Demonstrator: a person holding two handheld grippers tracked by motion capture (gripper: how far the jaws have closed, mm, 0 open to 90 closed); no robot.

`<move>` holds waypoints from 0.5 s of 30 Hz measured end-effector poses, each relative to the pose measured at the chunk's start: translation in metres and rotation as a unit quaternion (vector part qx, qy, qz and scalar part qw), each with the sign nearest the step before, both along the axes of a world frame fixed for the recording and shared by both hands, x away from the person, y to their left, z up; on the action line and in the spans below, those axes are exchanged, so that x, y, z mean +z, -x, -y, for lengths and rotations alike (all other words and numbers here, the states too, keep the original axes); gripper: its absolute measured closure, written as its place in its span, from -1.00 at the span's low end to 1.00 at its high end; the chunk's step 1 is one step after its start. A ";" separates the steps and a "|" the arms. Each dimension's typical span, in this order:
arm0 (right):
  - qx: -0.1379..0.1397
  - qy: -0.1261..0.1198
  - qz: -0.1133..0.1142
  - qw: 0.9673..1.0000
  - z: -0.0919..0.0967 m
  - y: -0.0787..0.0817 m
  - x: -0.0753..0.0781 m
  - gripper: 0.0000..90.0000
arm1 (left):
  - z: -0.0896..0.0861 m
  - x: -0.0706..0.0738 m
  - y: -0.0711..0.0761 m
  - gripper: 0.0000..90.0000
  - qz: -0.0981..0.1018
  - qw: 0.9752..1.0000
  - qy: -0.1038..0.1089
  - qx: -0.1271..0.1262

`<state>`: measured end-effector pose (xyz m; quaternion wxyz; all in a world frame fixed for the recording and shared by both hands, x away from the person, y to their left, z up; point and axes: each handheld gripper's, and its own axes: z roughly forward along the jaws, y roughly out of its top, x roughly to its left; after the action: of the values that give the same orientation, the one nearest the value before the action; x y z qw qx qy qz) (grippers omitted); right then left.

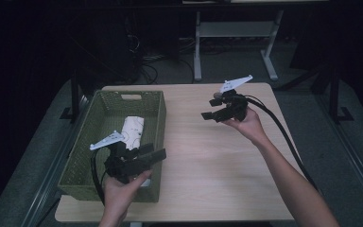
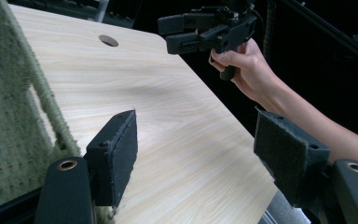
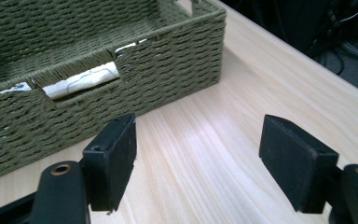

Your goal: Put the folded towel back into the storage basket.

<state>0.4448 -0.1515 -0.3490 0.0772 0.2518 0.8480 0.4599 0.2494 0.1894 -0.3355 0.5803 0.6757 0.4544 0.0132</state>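
Left gripper (image 1: 152,153) over green basket (image 1: 87,156) edge, right gripper (image 1: 209,115) above table (image 1: 208,156) — both jaws apart, empty.

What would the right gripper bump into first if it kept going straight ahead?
Probably the green woven basket. The right gripper, jaws open and empty, points across the bare wooden table at the basket's side wall, though its exact height above the table is unclear.

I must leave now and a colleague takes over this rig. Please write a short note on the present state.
Left gripper: open, holds nothing, at the near right corner of the green woven basket.
Right gripper: open, holds nothing, raised over the light wooden table.
White patterned cloth roll: lies inside the basket.
Done: cloth seems placed.
Left: probably nothing; nothing more lies on the table.
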 end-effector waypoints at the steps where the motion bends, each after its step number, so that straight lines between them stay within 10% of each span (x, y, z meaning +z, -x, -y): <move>1: -0.007 0.000 0.012 1.000 0.006 0.004 -0.002 -0.39 | 0.001 0.000 -0.001 -0.34 0.001 1.000 0.000 -0.002; 15: -0.043 0.003 0.000 0.999 0.058 0.027 -0.024 -0.41 | 0.021 0.001 -0.008 -0.34 -0.004 1.000 -0.002 -0.025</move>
<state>0.4180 -0.2093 -0.3727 0.0977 0.2882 0.8379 0.4531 0.2570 0.1680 -0.3341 0.5774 0.6881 0.4395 -0.0027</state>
